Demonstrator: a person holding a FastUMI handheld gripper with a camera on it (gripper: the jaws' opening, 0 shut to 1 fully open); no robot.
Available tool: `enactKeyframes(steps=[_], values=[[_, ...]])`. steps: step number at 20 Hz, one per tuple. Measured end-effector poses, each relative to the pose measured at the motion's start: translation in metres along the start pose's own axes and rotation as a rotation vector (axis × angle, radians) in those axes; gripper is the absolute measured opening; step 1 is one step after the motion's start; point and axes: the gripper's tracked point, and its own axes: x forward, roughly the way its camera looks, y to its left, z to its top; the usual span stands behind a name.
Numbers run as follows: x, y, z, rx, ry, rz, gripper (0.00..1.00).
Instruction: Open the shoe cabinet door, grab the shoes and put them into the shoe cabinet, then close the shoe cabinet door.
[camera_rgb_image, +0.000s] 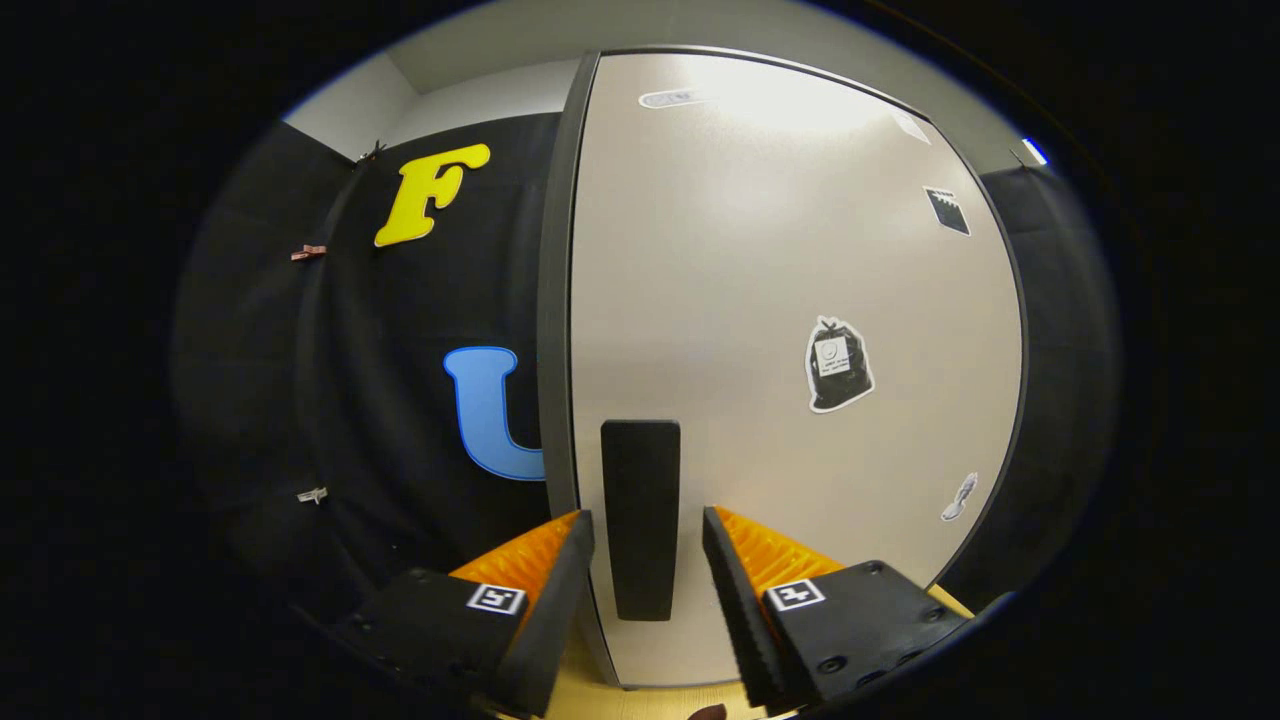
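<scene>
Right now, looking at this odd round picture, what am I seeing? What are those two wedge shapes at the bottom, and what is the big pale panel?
The picture comes from a wide-angle camera riding on a hand-held gripper, a two-finger tool a person carries. The two wedges are its fingers, seen from behind. The pale panel is the shoe cabinet door, shut, with a few stickers on it. The dark upright bar is the door's handle. The fingers stand open on either side of it, with a gap on each side, so nothing is held yet. Below the door is a strip of light wooden surface. Black cloth hangs beside the cabinet.
</scene>
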Motion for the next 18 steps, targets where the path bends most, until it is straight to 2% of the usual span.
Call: enactKeyframes(steps=[1, 2, 3, 4, 5, 6, 8, 12, 18], values=[[0.003, 0.003, -0.002, 0.007, 0.007, 0.002, 0.5], [0.005, 0.002, 0.002, 0.009, 0.003, -0.011, 0.44], [0.004, 0.002, -0.003, 0.003, -0.004, -0.014, 0.4], [0.002, 0.0, -0.003, 0.001, -0.008, -0.023, 0.4], [0.001, 0.0, -0.002, 0.008, -0.012, -0.024, 0.33], [0.005, 0.0, -0.003, 0.023, -0.007, -0.036, 0.33], [0.002, -0.001, -0.004, 0.027, 0.021, -0.044, 0.22], [-0.01, 0.0, -0.001, 0.032, 0.009, -0.004, 0.15], [-0.05, -0.004, 0.004, 0.028, -0.002, 0.065, 0.15]])
